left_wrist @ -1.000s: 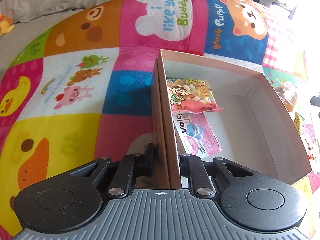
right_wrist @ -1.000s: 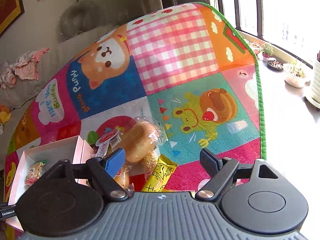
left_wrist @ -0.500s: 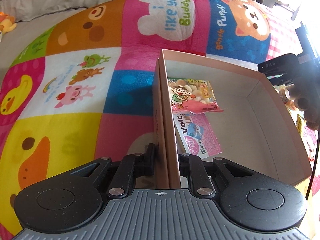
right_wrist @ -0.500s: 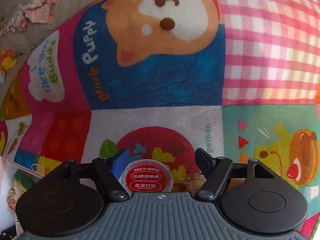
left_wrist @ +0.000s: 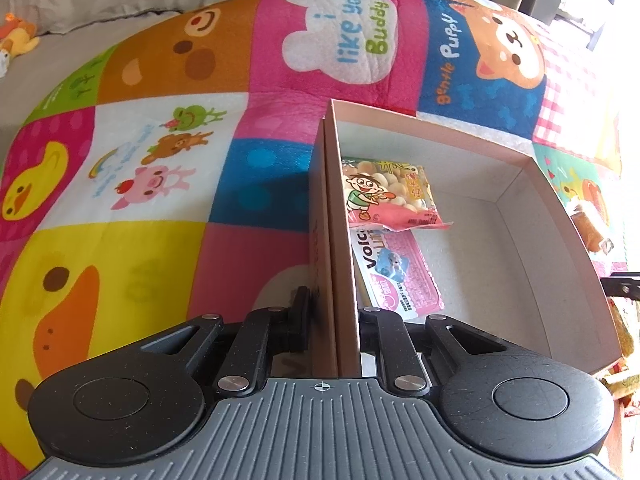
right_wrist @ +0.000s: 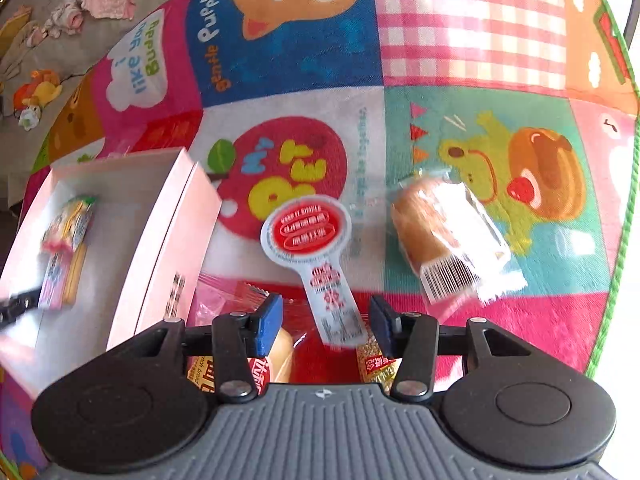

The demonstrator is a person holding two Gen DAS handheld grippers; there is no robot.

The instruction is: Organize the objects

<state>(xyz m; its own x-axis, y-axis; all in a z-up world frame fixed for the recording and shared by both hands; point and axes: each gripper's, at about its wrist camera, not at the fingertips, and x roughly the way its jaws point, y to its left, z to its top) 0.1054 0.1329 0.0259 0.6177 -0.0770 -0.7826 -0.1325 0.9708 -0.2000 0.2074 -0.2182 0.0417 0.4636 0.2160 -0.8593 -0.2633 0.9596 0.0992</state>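
So my left gripper (left_wrist: 335, 320) is clamped tight on the near wall of the box (left_wrist: 520, 168), one finger outside, one inside, same as it's been for the last second. Nothing's budged on that side. Two snack packets sit against that wall in the middle of the left view: the cartoon-kid packet (left_wrist: 386, 192) lying partly over the pink packet (left_wrist: 394, 276).

The real change is on my right. A second ago that camera looked across the play mat (right_wrist: 472, 32) at a pile with the bun on top. Half a second ago it was nose-down over the red round lid. Now it's pulled back, so the whole spoon-shaped red-label sachet (right_wrist: 312, 248) shows in the centre of the frame, its tail end lying between my fingers. The right gripper (right_wrist: 326, 320) is wide open with nothing in it; the blue pads aren't touching the sachet as far as I can tell.

The wrapped bun (right_wrist: 444, 232) now lies alone on the frog patch at centre right, well apart from the sachet. More wrappers are half hidden under my fingers at the bottom.

My guess is the sachet's next: close on its tail, then swing left to the box, at the left edge of the right view.
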